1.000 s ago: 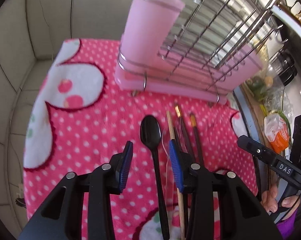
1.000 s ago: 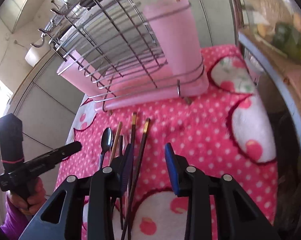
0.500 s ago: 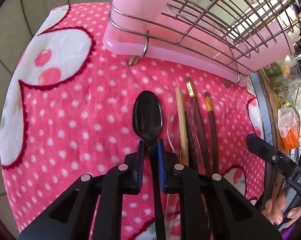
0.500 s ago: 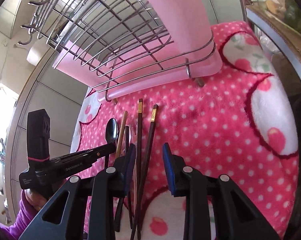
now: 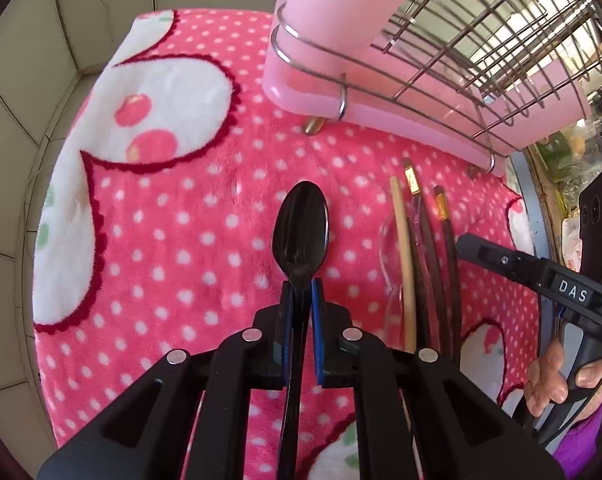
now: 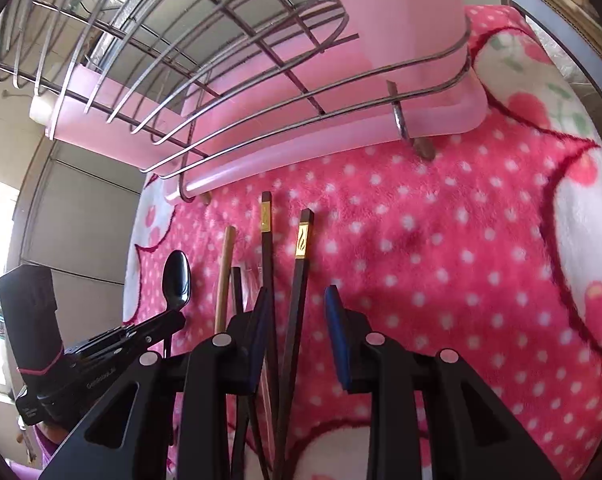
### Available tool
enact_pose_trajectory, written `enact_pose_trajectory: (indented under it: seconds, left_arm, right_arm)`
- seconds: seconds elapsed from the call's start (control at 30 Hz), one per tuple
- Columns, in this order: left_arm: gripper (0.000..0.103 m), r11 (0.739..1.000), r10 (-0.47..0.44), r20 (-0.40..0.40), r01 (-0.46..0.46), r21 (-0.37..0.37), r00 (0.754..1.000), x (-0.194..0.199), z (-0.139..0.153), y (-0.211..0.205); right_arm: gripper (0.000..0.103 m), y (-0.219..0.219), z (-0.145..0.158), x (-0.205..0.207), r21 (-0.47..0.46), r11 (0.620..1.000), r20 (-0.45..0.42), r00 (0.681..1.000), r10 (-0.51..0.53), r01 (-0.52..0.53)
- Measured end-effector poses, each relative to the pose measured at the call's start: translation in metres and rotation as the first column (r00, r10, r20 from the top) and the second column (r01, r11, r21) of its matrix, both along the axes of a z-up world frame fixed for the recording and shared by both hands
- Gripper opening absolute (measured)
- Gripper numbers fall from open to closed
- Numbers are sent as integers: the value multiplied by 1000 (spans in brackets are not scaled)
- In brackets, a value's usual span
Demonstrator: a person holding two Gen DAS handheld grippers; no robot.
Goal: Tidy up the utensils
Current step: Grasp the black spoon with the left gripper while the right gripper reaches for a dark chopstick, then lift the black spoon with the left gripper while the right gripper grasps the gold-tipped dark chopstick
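Your left gripper is pinching black spoon at neck, bowl sticking out ahead of fingertips over pink blanket. Spoon probably light, stiff, slippery; you are holding good spot. Your right gripper is hovering wide, straddling dark chopsticks. Pink holder is standing beyond.

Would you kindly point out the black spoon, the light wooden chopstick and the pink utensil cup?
black spoon point(image 5: 301, 232), left wrist view, on its bowl.
light wooden chopstick point(image 5: 405, 248), left wrist view, on its shaft.
pink utensil cup point(image 5: 333, 0), left wrist view, on its front wall.
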State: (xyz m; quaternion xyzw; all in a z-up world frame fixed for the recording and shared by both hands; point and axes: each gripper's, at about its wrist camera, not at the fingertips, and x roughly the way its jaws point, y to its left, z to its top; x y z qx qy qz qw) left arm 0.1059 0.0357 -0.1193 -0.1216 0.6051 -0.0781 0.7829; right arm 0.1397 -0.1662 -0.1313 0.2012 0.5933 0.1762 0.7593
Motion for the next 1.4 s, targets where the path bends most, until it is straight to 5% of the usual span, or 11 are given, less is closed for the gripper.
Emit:
enact_pose_trajectory:
  seconds: [0.17,0.33,0.57,0.97,1.2,1.4]
  left_arm:
    - [10,999,-38,-38,38,6,999,11,-3,-4]
    - [10,996,-86,-90,88,18,992,22,-7,-9]
    - [10,995,-94,-88,95,7,992,22,-7,-7]
    - [8,998,-51,182,56,-19,982,-19,50,-1]
    - [8,998,10,376,11,-55,926,-46,100,5]
    - [8,995,77,540,-28,-98,838,-62,146,10]
  right_arm:
    - [25,11,-10,10,-31,999,-19,1000,19,-19]
    - [9,18,-13,19,-40,998,-24,998,50,-51]
    - [9,18,-3,5,-31,998,23,998,51,-51]
    - [8,6,48,-30,-17,1000,207,978,10,-6]
    - [6,-9,93,-58,-25,999,363,932,-17,27]
    - [6,-35,145,-77,-20,996,516,854,-64,87]
